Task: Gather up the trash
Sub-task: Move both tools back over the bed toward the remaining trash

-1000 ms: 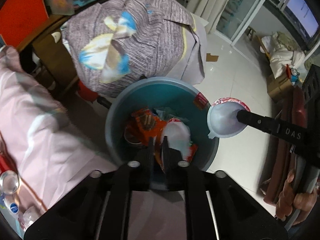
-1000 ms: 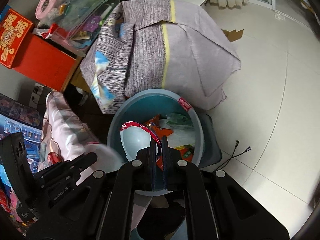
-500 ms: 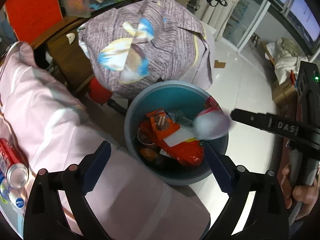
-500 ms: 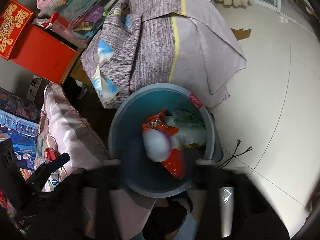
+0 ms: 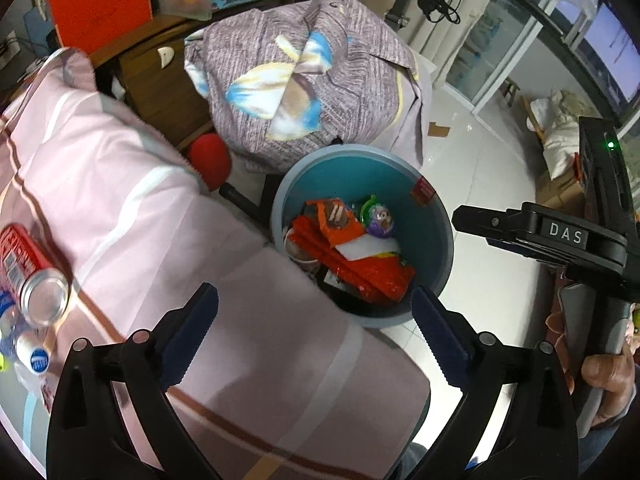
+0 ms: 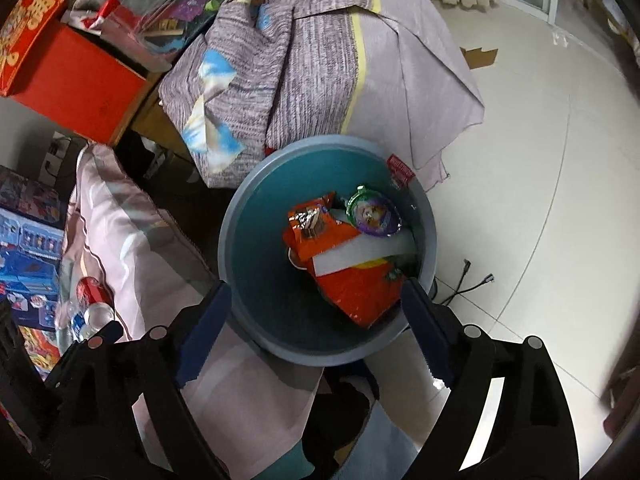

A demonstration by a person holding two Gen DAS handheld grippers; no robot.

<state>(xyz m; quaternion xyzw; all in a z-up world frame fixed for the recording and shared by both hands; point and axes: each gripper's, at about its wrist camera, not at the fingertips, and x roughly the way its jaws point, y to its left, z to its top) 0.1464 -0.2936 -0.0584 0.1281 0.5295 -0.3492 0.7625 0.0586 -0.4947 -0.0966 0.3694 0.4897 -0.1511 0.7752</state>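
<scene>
Item: trash bin [image 6: 240,216], blue, on floor beside bed [image 5: 132,208] | contents: orange wrappers [image 6: 352,280], round lid [image 6: 374,212] | left gripper [image 5: 316,332], right gripper [image 6: 316,332]: jaws opening, nothing between | risk: red can [image 5: 24,268] remained on bed, round, might roll from pinch.

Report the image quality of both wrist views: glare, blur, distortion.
Left wrist view: strong fisheye bending, dark vignette corners, bright glare on the floor tiles; the trash bin is sharp. Right wrist view: same barrel distortion, washed-out floor, a blurred dark shape at the right edge, bin contents crisp.
</scene>
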